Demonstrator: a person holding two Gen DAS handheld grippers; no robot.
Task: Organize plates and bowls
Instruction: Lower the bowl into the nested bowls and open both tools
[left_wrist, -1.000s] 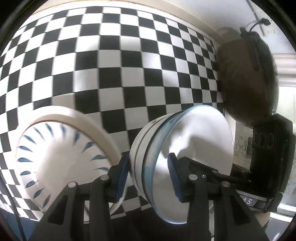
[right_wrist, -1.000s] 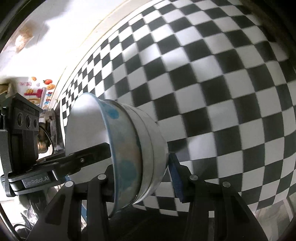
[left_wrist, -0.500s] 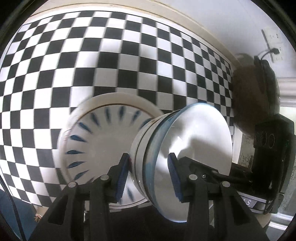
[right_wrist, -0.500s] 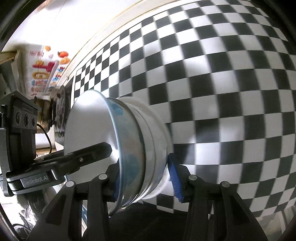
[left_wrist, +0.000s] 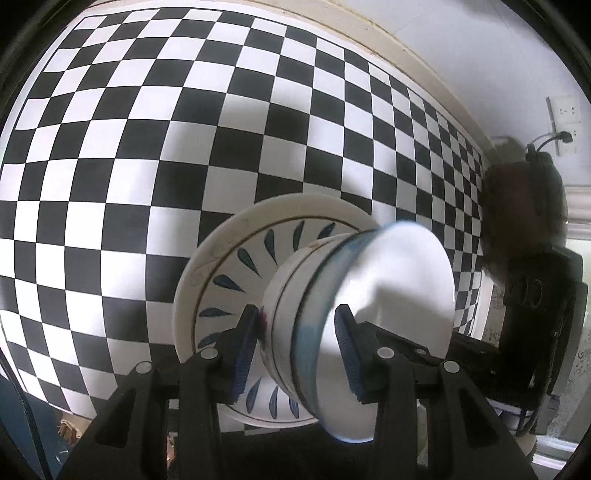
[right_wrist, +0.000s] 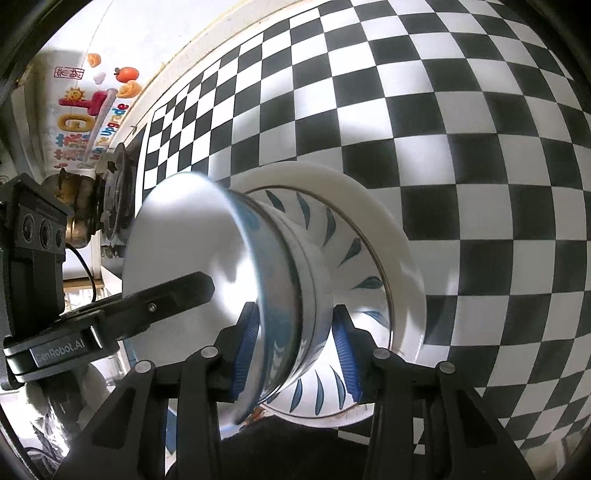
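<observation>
Here the 2 grippers carry a white ceramic bowl with a blue band under its rim (left_wrist: 332, 317) between them, tipped on its side over the black-and-white checkered table (left_wrist: 110, 147). The left gripper (left_wrist: 295, 350) has its blue pads pinched across the bowl wall on one side of the rim. The right gripper (right_wrist: 295, 347) straddles the opposite side; its jaws have just been closing, with the bowl wall between them, and the pads look pressed onto it.

The relation that matters is bowl to plate. A white round plate painted with blue teardrop marks (left_wrist: 229, 280) lies flat on the table directly behind and below the bowl's foot, so the foot points toward the plate's centre. In the right wrist view the same plate (right_wrist: 388, 251) rings the bowl (right_wrist: 288, 280) almost evenly, which suggests the bowl is already lined up over it. Whether the foot touches the plate cannot be told; the bowl hides that spot.

The coming move probably calls for tilting the bowl upright and lowering it onto the plate's middle, both hands working together, since each holds 1 side.
</observation>
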